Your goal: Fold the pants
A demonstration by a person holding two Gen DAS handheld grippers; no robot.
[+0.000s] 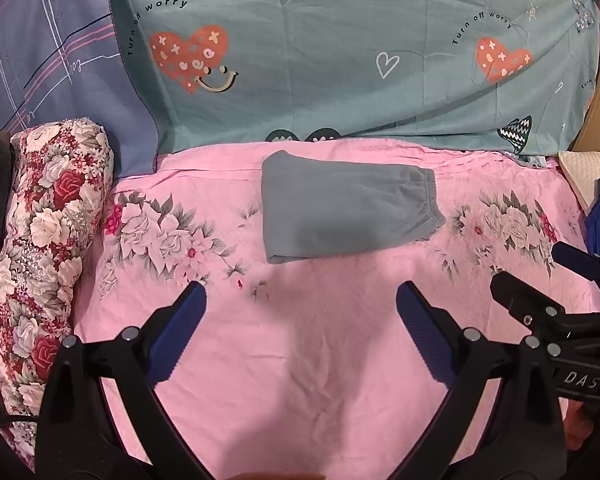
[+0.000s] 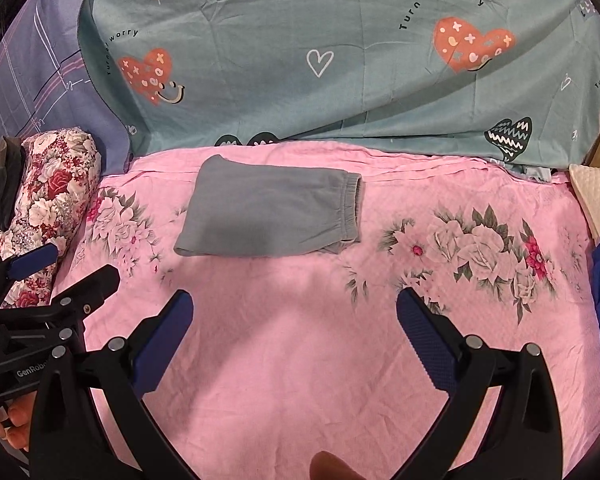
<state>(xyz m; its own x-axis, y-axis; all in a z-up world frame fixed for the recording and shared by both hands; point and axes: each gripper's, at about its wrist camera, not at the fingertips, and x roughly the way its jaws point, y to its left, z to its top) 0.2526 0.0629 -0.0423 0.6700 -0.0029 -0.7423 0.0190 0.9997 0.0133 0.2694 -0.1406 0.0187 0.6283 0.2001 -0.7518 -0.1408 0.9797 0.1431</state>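
Folded grey pants (image 1: 344,208) lie flat on the pink floral bedsheet (image 1: 300,360), toward its far edge, elastic waistband (image 1: 430,204) at the right. Left gripper (image 1: 300,308) and right gripper (image 2: 294,316) hover over the near sheet, jaws spread apart, holding nothing, both apart from the pants. A floral rolled quilt (image 1: 52,216) lies left; a teal heart-print sheet (image 1: 340,60) rises behind.
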